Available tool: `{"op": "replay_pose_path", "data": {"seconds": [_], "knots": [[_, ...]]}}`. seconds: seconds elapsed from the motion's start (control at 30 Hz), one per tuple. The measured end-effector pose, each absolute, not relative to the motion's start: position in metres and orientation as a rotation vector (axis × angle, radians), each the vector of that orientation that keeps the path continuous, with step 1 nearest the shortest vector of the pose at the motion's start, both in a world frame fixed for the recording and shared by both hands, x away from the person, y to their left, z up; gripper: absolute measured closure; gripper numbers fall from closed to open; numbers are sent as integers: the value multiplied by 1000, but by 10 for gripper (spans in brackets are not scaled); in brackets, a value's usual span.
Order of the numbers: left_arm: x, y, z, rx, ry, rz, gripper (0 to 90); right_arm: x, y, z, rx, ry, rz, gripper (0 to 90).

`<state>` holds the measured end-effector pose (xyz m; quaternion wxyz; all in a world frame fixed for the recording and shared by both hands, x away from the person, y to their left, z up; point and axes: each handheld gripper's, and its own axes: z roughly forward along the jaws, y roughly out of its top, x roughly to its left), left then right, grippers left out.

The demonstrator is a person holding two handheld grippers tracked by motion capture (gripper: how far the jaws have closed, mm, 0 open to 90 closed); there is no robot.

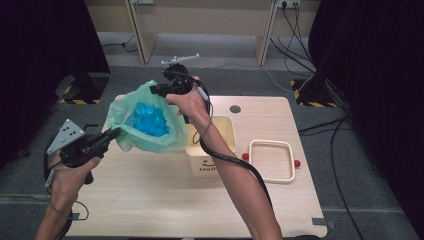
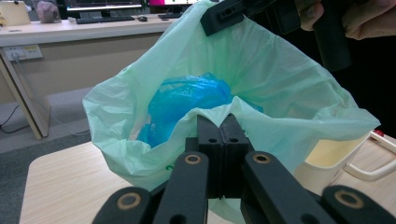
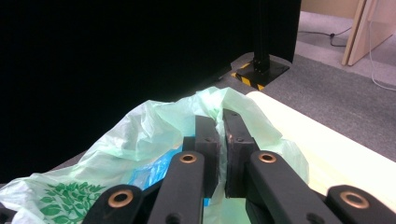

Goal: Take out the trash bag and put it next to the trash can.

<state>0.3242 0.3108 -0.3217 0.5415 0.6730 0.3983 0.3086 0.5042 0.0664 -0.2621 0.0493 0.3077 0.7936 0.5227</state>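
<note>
Green bag (image 1: 150, 122): its lower part hides the left side of the cream bin (image 1: 222, 137). Blue bag (image 1: 148, 120) inside the green bag: contents cannot be told. Print on the bin's front partly covered by the right forearm; unreadable.

The cream bin (image 1: 212, 162) reads partly "Hello", cut off.

Even, soft indoor light; slightly blurry, perhaps low-resolution.

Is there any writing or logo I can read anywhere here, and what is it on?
"Hello", partly hidden by the arm, under a smile mark: front of the cream bin.
Green leaf print, any words too blurred to read: green bag.
Wall socket label: too small to read.
</note>
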Motion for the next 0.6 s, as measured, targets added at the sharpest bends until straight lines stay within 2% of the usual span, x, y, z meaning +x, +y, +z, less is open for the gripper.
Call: {"op": "replay_pose_path", "data": {"seconds": [0.33,0.6], "knots": [[328,310,-320,1573,946,724,891,504,69,-262,930,2428,1587,865],[333,307,-339,1608,975,688,890,511,66,-287,984,2456,1533,863]]}}
